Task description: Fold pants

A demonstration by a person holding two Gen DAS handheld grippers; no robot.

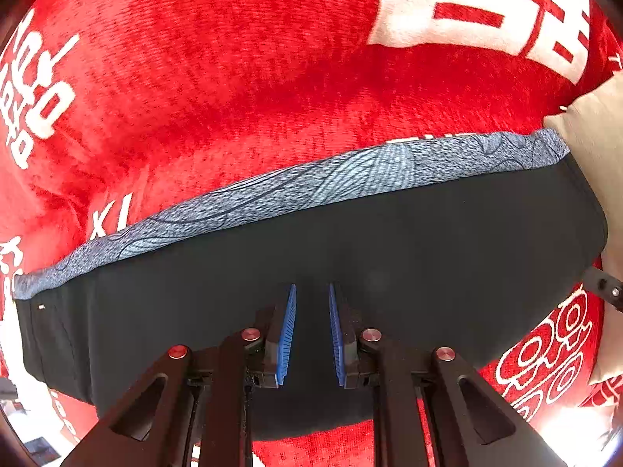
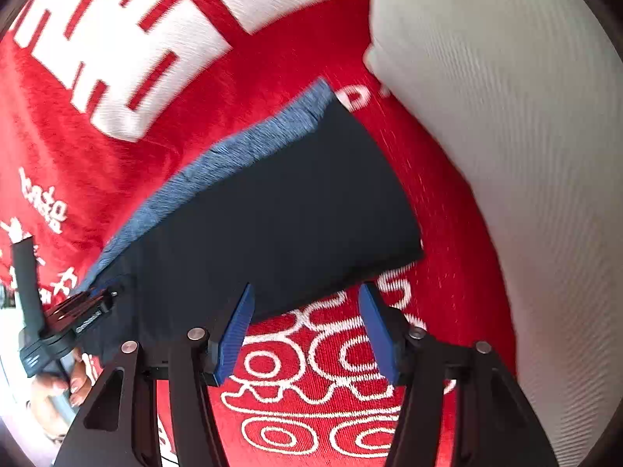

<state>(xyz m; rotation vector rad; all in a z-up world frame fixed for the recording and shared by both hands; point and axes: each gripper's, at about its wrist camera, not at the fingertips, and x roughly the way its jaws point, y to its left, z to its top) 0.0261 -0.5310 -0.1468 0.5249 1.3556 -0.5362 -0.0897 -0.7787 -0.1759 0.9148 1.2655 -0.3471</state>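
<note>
Between the blue pads of the left gripper (image 1: 312, 311), which stand narrowly parted with nothing pinched, lies the dark cloth of the folded pants (image 1: 350, 241). Beyond its tips runs the pants' blue-grey patterned band (image 1: 296, 190), then the red blanket (image 1: 233, 78) with white lettering. The right gripper (image 2: 305, 303) gapes wide over bare blanket; the pants' near edge sits just ahead and left of its left finger. To its right rises a pale cushion (image 2: 506, 136). At far left, the other gripper rests on the pants.
</note>
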